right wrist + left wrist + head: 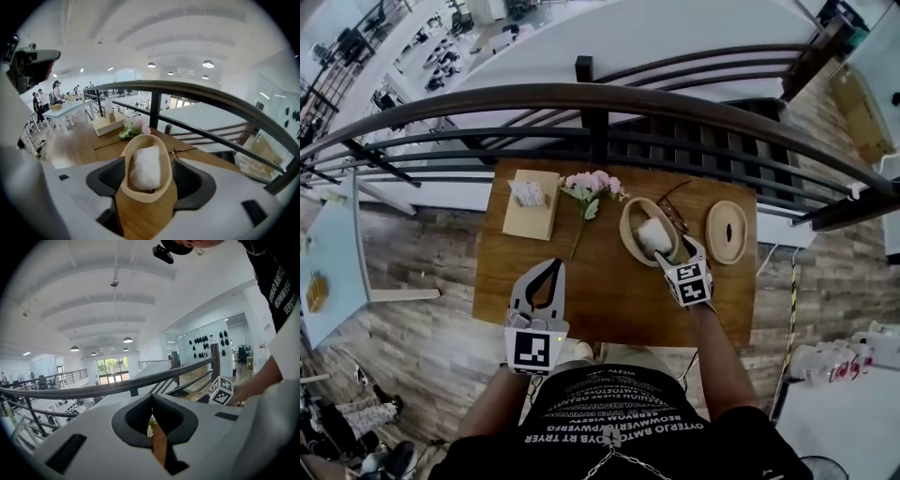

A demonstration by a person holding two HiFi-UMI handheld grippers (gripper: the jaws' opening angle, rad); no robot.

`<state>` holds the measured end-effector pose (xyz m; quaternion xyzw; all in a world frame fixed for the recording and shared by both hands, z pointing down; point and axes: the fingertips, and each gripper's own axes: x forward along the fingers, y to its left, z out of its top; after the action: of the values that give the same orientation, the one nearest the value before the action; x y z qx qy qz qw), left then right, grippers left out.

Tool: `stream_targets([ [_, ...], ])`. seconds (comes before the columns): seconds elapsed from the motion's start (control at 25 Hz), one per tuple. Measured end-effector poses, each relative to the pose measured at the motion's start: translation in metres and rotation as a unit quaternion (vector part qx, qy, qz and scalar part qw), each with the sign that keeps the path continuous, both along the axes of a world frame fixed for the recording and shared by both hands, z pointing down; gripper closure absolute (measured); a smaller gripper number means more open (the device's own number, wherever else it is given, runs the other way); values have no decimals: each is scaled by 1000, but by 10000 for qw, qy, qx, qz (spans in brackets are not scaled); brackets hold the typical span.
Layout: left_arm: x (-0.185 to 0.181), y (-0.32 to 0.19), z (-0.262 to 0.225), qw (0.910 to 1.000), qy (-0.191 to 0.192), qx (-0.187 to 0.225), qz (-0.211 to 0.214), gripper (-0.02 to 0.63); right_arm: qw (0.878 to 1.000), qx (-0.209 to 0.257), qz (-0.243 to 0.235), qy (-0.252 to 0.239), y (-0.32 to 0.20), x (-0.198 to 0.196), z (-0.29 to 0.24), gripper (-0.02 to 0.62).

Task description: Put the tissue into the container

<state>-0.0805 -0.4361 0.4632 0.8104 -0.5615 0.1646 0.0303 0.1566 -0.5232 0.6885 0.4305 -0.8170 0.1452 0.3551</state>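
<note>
- The white folded tissue point(146, 168) lies inside the oval light-wood container point(140, 197). Its long axis follows the container's, running from the right gripper point(675, 251) towards the dark metal railing point(581, 94).
- The right gripper is released, its jaws spread either side of the container's near end.
- The left gripper point(152, 397) is clenched on nothing.

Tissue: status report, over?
Left gripper shut, empty. Right gripper open, jaws either side of container. Tissue inside container. Lid off, nothing blocking.

Tissue point(653, 236) in container point(627, 223) on table point(609, 286)
</note>
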Motion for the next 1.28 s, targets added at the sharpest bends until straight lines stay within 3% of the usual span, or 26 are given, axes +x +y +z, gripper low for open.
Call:
stream_targets([
  [0.04, 0, 2, -5, 10000, 32, 76, 13, 580, 9996, 252, 101, -63, 6, 6, -20, 293],
  [0.12, 0, 7, -16, 9997, 76, 230, 25, 580, 9953, 862, 349, -265, 21, 17, -65, 486],
  [0.16, 0, 9, -23, 9995, 94, 314, 27, 580, 9915, 1158, 440, -388, 29, 21, -88, 538],
  [0.24, -1, 14, -35, 9986, 129, 501, 58, 580, 9836, 1627, 508, -588, 48, 24, -127, 578],
  [0.4, 0, 29, -55, 9962, 220, 815, 207, 580, 9722, 2158, 584, -702, 88, 26, -182, 581],
  [0.68, 9, 65, -69, 9940, 251, 955, 481, 580, 9628, 2498, 713, -739, 145, 26, -237, 581],
  [0.92, 15, 86, -67, 9933, 436, 870, 631, 580, 9610, 2559, 732, -752, 168, 23, -244, 581],
  [1.28, 16, 77, -56, 9947, 289, 787, 592, 580, 9640, 2450, 661, -793, 154, 16, -234, 581],
])
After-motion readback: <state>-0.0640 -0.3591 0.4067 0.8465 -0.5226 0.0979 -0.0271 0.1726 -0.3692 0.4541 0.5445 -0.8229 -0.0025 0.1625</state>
